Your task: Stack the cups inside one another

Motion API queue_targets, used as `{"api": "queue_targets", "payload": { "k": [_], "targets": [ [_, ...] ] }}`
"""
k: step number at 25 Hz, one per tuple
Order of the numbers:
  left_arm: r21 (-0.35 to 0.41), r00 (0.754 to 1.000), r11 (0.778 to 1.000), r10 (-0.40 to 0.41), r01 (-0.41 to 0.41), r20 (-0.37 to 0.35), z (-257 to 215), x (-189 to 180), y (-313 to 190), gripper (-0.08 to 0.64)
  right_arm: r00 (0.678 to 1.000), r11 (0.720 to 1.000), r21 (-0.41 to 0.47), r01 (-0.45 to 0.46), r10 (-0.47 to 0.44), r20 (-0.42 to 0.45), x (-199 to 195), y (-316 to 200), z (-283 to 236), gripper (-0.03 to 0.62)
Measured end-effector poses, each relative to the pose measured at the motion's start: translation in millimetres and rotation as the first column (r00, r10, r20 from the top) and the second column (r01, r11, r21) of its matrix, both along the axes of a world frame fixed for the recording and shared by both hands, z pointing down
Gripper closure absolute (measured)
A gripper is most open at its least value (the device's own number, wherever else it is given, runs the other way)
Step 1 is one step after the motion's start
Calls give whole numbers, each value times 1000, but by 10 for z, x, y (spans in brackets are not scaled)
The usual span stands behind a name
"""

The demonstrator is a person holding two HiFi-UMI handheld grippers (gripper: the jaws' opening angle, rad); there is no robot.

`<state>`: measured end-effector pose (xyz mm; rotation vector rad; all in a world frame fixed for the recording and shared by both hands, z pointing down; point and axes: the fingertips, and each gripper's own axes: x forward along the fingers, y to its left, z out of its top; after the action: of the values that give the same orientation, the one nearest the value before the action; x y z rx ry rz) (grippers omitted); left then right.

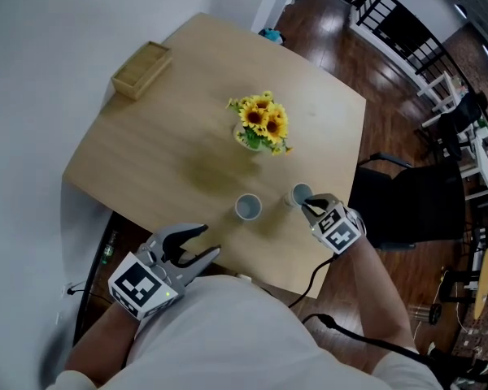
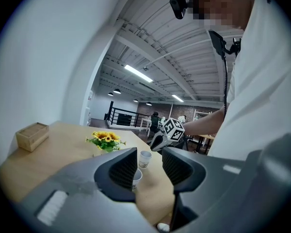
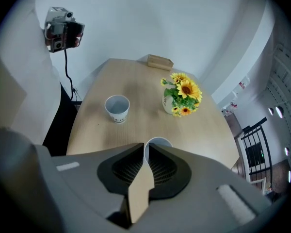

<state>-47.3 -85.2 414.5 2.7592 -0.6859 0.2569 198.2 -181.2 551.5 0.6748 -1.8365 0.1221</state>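
Well in front of the sunflower vase (image 1: 262, 127), at the surface's (image 1: 171, 140) near edge, the left gripper (image 1: 210, 240) hovers with fingers (image 2: 122, 170) spread and empty; closer to the vase, the right gripper's (image 1: 307, 207) fingers (image 3: 170, 171) pinch one paper cup's (image 1: 299, 193) rim, a second cup (image 1: 248, 207) stands upright beside it, and a wooden box (image 1: 142, 69) lies beyond the vase.

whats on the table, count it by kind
cup: 2
vase of sunflowers: 1
wooden box: 1
total: 4
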Motion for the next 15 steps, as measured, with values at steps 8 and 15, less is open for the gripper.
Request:
{"api": "queue_targets", "payload": {
  "k": [8,15],
  "targets": [
    [30,998,998,62,-62,-4,-5,-14,14,390,999,1000,7,-8,8,37,-222,380,-250,552],
    [49,995,994,98,-97,-16,-73,-65,-10,391,998,1000,20,-18,17,69,-519,638,-342,552]
  ]
}}
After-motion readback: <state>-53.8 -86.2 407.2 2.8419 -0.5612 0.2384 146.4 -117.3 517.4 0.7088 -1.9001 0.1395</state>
